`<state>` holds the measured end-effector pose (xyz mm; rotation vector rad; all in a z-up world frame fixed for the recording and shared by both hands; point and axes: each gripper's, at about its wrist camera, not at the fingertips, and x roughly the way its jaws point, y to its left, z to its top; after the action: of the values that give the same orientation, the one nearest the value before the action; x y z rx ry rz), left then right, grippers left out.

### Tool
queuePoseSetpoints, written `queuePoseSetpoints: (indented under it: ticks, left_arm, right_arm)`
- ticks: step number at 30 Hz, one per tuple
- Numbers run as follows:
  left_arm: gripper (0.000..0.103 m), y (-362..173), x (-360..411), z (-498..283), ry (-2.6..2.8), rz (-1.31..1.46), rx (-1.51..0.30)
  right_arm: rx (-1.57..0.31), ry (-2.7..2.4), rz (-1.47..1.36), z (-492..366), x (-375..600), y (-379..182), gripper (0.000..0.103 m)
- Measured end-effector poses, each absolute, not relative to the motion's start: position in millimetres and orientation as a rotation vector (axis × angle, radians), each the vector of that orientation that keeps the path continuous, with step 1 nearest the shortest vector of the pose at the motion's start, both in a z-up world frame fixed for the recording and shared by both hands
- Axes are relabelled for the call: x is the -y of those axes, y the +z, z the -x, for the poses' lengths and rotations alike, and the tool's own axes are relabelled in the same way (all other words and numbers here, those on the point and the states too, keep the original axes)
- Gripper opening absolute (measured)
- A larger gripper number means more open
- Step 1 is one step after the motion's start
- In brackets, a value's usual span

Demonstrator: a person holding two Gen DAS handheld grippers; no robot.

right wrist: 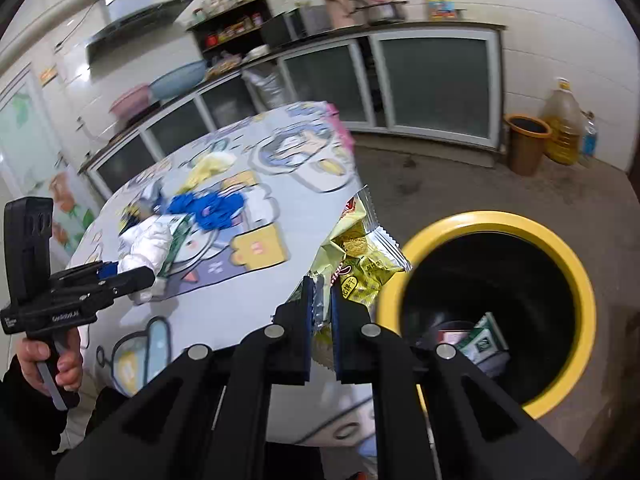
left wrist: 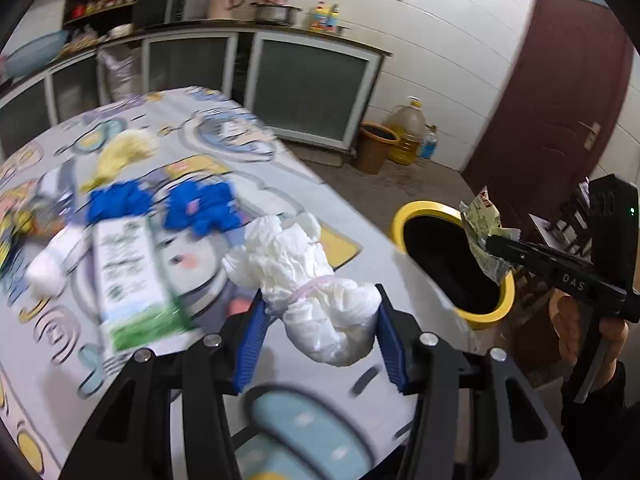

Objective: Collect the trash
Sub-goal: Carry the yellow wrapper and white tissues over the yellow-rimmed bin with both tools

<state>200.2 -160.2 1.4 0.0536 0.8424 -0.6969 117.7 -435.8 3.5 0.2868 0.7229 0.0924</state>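
left wrist view showed the left gripper [left wrist: 320, 320] with its blue pads wide apart, one on each side of a crumpled white plastic bag [left wrist: 316, 288] on the round table with the cartoon cloth [left wrist: 280, 152]. the pads looked close to the bag, but i could not tell if they touched it, so it did not look held yet

right wrist view showed the right gripper [right wrist: 322, 312] squeezed almost shut on the bottom edge of a crinkly yellow snack wrapper [right wrist: 360, 256]. the wrapper was up in the air, just beside the rim of the black trash bin with the yellow ring [right wrist: 576, 264] that stood on the floor next to the table. it was not over the hole all the way yet

some trash was already down in the bin: a small green and white carton [right wrist: 482, 338] and something red next to it. so the job had begun but was not near done

still left on the table were two blue crumpled gloves [left wrist: 160, 204], a flat green and white milk carton [left wrist: 132, 280], a yellow crumpled paper [left wrist: 124, 152], a small white wad [left wrist: 52, 268] and the white bag. more bits lay at the far left edge, too blurry to name

i think the wrapper goes in next, then the white bag
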Motion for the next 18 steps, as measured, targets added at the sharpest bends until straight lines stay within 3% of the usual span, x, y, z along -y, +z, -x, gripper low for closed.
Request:
queuePoseSetpoints:
  ticks: [18]
  left_arm:
    - [0.048, 3.0, 297.7, -203.8, -0.917, -0.153, -0.825]
  right_arm:
    - [-0.699, -0.077, -0.381, -99.9, 513.1, -14.3, 0.008]
